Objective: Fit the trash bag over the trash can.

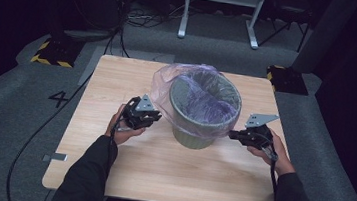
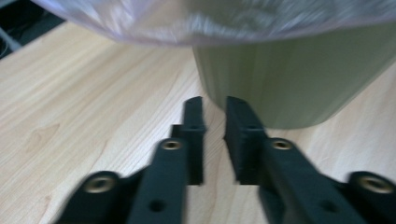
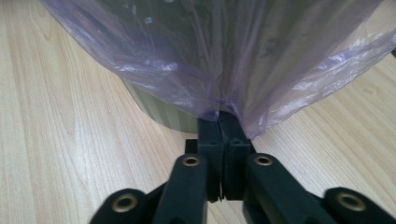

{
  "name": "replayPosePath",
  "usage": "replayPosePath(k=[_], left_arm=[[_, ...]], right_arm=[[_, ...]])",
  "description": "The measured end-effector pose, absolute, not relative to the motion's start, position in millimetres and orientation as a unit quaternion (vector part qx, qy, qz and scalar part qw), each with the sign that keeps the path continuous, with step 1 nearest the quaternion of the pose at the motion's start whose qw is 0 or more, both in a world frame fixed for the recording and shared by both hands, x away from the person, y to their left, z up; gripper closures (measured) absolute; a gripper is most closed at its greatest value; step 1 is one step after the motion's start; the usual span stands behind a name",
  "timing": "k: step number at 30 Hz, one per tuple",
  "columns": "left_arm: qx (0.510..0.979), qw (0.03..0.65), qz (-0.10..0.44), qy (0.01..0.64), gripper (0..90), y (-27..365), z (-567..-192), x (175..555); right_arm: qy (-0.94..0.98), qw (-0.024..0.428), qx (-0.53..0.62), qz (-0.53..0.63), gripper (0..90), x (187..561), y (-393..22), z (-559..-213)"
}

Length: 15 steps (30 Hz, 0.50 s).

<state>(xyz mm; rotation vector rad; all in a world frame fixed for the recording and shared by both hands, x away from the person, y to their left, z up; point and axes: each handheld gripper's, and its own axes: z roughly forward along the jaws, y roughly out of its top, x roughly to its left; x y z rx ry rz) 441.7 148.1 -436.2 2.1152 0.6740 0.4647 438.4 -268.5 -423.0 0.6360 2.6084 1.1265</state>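
Your table (image 1: 117, 89): pale wood-grain top, smooth, faint sheen. Bin (image 1: 193, 138): matt green plastic, finely ribbed wall. Liner (image 1: 206, 101): thin purple film, translucent, crinkled, glossy. Your grippers (image 1: 152, 119) (image 1: 235, 134): matt black plastic jaws, brass-look inserts, grey metal plates. Floor (image 1: 10, 108): rough grey carpet.

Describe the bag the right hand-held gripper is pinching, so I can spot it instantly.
Find the wooden table; near its middle stands a pale green bin. Draped over the bin's rim is a thin, translucent purple bag, its hem pinched in the right hand-held gripper. It is the only crinkled, see-through thing there.
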Motion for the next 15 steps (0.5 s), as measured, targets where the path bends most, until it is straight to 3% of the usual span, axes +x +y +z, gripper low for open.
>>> replayPosePath(k=[2,7,11,15], left_arm=[[0.83,0.446,0.182,0.281,54.8,156.7,-429.6,436.7],[0.805,0.489,0.167,0.291,29.4,177.7,-412.7,425.0],[0.784,0.516,0.18,0.295,21.3,192.7,-397.4,418.2],[0.764,0.538,0.181,0.308,16.7,202.1,-384.8,422.4]], right_arm=[[0.886,0.116,0.217,0.393,85.5,435.5,-270.3,-420.3],[0.869,0.137,0.22,0.421,67.7,425.8,-278.3,-410.5],[0.86,0.153,0.226,0.432,50.3,418.5,-286.7,-403.5],[0.859,0.158,0.228,0.43,38.5,413.8,-293.8,-401.2]])
